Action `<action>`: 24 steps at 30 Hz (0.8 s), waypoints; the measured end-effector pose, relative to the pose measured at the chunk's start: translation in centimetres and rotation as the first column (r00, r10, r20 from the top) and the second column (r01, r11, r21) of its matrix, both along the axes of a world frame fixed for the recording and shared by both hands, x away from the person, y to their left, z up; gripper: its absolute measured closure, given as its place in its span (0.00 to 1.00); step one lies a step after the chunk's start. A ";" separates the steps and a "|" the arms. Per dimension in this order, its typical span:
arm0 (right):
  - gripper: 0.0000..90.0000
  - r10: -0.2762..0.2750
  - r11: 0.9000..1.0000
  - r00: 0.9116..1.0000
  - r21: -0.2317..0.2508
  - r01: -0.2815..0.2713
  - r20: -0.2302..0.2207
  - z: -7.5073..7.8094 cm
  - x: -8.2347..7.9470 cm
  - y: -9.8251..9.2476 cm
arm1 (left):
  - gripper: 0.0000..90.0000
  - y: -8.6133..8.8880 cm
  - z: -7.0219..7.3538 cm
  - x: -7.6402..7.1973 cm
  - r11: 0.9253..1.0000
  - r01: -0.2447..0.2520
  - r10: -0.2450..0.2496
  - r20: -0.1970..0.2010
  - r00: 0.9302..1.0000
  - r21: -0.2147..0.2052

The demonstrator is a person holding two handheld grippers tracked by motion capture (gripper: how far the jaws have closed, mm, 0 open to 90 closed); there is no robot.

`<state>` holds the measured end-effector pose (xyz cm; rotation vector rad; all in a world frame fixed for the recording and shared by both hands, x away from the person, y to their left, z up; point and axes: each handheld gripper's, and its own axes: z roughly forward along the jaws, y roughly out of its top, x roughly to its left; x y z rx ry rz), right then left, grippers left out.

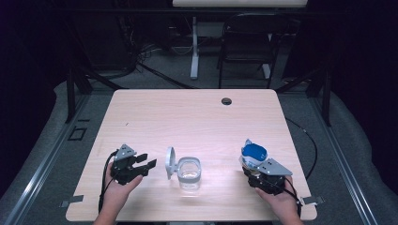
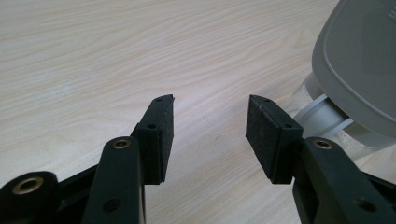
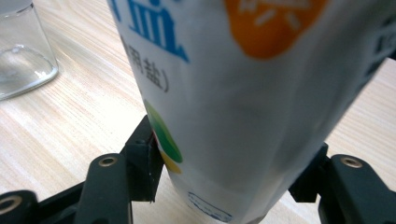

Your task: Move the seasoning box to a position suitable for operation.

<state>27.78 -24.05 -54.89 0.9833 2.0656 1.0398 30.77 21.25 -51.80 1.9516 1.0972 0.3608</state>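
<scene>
Now, your right gripper [image 1: 261,165] clamps a white pouch [image 3: 243,93] between its pads, blue cap [image 1: 254,150] on top in the high view. Label readings from the right gripper view: large blue characters cut off at the top, "用盐)" beneath them, an orange patch with white marks, green and yellow dots near the left pad; small print near the base too blurred to read. Your left gripper [image 1: 146,163] stands wide open, nothing between the pads, bare table [image 2: 116,56] ahead. Glass jar [image 1: 189,174] sits just beyond those tips, grey lid [image 2: 359,60] flipped up, between your two grippers.
</scene>
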 end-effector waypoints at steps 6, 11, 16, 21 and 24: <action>0.45 0.017 1.000 1.000 -0.016 -0.017 0.010 0.4 0.4 1.0 | 0.58 0.1 0.0 0.0 1.000 0.002 -0.002 -0.006 1.000 0.006; 0.45 0.029 0.999 0.999 -0.021 -0.029 0.023 0.7 0.6 1.6 | 0.58 0.2 -0.1 0.1 1.000 0.002 -0.002 -0.004 1.000 0.010; 0.45 0.040 0.999 0.999 -0.003 -0.039 0.033 1.1 0.9 2.2 | 0.58 0.1 -0.2 0.1 1.000 -0.003 0.003 -0.003 1.000 0.004; 0.45 0.057 0.998 0.997 0.001 -0.057 0.045 1.3 1.3 3.3 | 0.58 0.1 -0.3 0.1 1.000 -0.008 0.008 -0.007 1.000 0.001; 0.45 0.060 0.998 0.997 -0.013 -0.059 0.047 1.3 1.4 3.6 | 0.58 0.2 -0.3 0.1 1.000 -0.010 0.010 -0.006 1.000 0.000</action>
